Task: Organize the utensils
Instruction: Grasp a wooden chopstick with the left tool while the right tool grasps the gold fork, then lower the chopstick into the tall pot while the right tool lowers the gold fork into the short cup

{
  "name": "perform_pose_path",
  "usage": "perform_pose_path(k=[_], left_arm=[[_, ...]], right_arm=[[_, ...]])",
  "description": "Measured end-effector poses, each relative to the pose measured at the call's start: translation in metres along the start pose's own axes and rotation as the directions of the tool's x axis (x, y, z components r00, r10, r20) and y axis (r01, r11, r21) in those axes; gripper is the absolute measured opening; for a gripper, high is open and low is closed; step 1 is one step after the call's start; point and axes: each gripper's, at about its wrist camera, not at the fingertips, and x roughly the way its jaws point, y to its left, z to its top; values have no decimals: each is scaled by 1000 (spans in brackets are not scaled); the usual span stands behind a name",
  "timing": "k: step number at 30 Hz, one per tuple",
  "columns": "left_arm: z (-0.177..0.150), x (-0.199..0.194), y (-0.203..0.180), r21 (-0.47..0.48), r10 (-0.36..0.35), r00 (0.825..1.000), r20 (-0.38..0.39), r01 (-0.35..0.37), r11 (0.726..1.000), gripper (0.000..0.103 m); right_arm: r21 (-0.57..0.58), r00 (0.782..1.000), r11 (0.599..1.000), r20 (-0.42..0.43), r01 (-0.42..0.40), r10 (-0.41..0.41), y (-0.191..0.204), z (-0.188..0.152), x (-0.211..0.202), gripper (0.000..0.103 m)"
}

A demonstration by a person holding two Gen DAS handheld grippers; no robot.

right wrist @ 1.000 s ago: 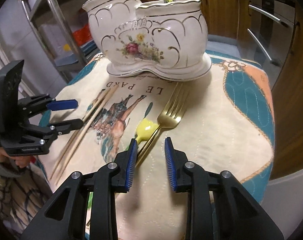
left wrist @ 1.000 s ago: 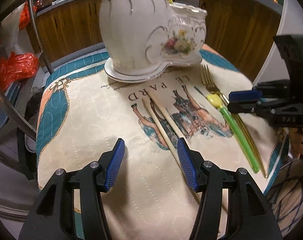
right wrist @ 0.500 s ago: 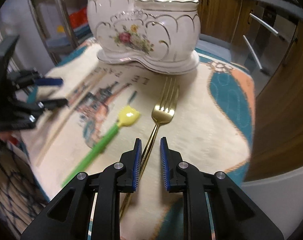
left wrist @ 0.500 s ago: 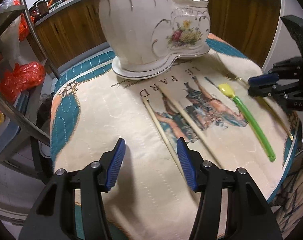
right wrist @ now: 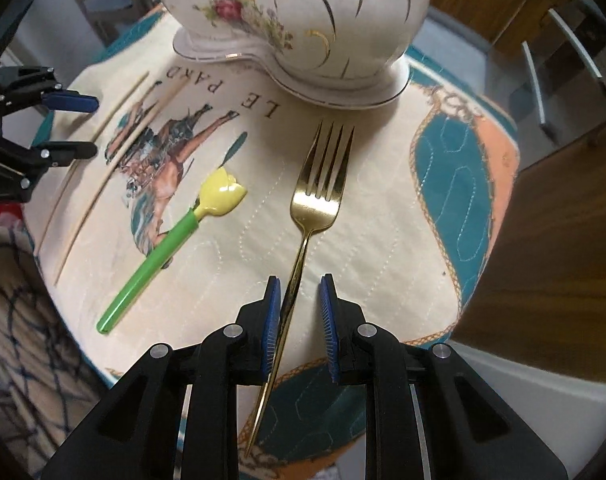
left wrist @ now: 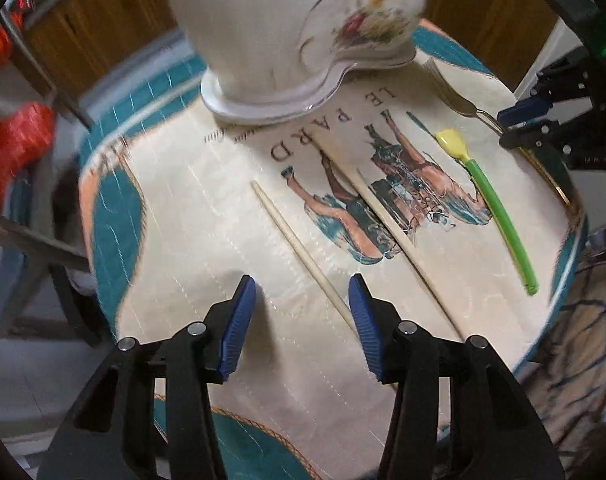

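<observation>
A: Holder (right wrist: 303, 20), top centre; contents out of frame. Fork (right wrist: 319, 192)?
B: Mid-frame on tabletop (right wrist: 383, 240), handle between right gripper (right wrist: 301, 316) fingers, slightly apart. Left gripper (left wrist: 301, 312) fingers apart, straddling chopstick (left wrist: 303, 256).

A round table (right wrist: 443, 240) is covered by a quilted cloth (right wrist: 383, 216) — on it are laid a porcelain holder (right wrist: 303, 12), fork (right wrist: 321, 192), green spoon (right wrist: 163, 248) and two chopsticks (left wrist: 303, 256).

You are working in a home kitchen: wooden cabinet doors (left wrist: 83, 36) run behind the small round table, one with long metal bar handles (right wrist: 559, 52). A quilted cloth (right wrist: 383, 216) printed with horses covers the table, and a flowered porcelain utensil holder (right wrist: 303, 12) stands on it.
</observation>
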Motion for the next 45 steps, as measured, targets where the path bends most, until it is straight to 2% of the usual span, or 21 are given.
perform_pose_path(k=[5,12,16,21,23,24,26,33,36,40,42,45], left_arm=[[8,2,-3,-26,2,992,-124,-6,1000,46],[23,7,-4,-39,2,975,-223,-11,999,38],[30,8,-10,-36,4,968,-250,-13,999,31],[33,8,-10,-64,7,971,-238,-23,998,19],[31,6,-7,-82,4,975,-221,-22,996,14],[30,5,-7,-88,2,976,-216,-22,996,8],[27,2,-5,-107,-12,980,-198,-9,994,5],[9,-11,-3,-126,-99,990,-96,87,988,4],[8,-19,-4,-113,-118,992,-40,113,987,4],[-1,-46,-4,-129,-155,983,101,168,977,4],[-8,-58,-4,-141,-176,965,193,205,968,4],[-13,-70,-6,-139,-161,939,303,210,968,4]], right_arm=[[14,997,1000,-81,-16,18,-5,13,4,20],[14,991,1000,-133,-16,18,-3,22,7,19],[10,989,1000,-148,-25,26,2,27,11,14],[53,993,998,-111,-39,45,3,20,7,10],[69,994,997,-91,-47,53,-1,15,7,9],[78,995,996,-83,-53,59,-2,13,6,8],[87,995,994,-71,-68,75,-4,8,5,7],[80,997,994,-30,-73,75,-5,-9,0,7],[63,997,995,21,-80,79,-4,-12,-13,7],[65,981,988,141,-143,133,-1,-24,-29,7],[69,968,983,196,-173,157,-3,-28,-36,7],[82,933,970,302,-230,196,-6,-37,-45,7]])
